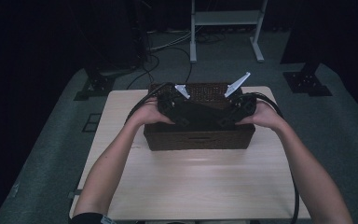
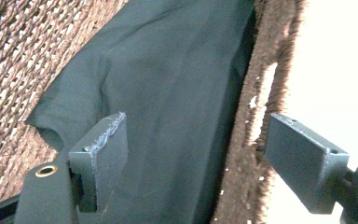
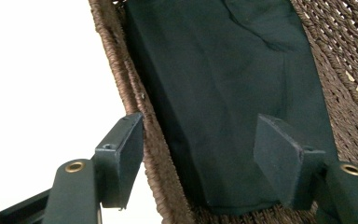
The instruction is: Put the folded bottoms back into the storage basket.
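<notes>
Now dark cloth [image 1: 200, 116] in basket [image 1: 198, 140], grippers open

A pale wooden table [image 1: 191, 186] stands on grey carpet [image 1: 42, 168] in a dark room; a white metal frame [image 1: 226, 28] and black cables [image 1: 168, 46] lie behind.

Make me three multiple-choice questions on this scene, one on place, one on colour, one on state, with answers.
1. Where does the folded dark cloth lie?
A in the brown woven basket
B on the floor
C on a shelf

2. What colour is the wooden table?
A red
B pale
C black

3. How do the left gripper and right gripper stand?
A shut on the cloth
B shut on nothing
C open

Answers: 1 A, wicker walls surround it; 2 B, light wood top; 3 C, their jaws stand apart astride the basket's wall.
</notes>
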{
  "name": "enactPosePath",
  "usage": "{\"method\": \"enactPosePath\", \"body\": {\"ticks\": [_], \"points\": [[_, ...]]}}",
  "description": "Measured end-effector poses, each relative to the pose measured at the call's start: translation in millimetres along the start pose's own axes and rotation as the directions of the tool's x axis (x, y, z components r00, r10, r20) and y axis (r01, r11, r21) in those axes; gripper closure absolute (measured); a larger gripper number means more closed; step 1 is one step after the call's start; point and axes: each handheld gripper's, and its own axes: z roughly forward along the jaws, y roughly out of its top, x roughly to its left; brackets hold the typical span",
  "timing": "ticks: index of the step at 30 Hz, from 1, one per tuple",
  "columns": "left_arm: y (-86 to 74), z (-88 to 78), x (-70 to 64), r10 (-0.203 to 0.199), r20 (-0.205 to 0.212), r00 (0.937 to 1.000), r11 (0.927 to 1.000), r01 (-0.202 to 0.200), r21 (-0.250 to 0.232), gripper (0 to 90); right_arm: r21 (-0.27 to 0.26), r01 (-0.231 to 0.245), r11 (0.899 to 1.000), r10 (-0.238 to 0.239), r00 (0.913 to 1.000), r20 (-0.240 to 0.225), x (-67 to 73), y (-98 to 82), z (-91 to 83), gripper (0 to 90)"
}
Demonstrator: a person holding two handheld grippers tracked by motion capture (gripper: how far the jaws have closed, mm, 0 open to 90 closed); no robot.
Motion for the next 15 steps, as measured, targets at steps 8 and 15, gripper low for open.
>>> {"method": "enactPosePath", "body": {"ticks": [8,15], "points": [[-4.7,-1.0,-10.8,0.0,0.005,1.0,0.9999,0.0,-0.011,18.8,0.003,0.008,1.0,-0.008,0.9999,0.009,9.5,-2.6,-8.1,31.4],[-6.8,-7.2,-18.9,0.01,-0.001,0.9999,0.9999,-0.01,-0.014,17.6,-0.013,0.009,1.0,-0.009,0.9997,0.024,18.1,-5.8,-16.6,28.4]]}}
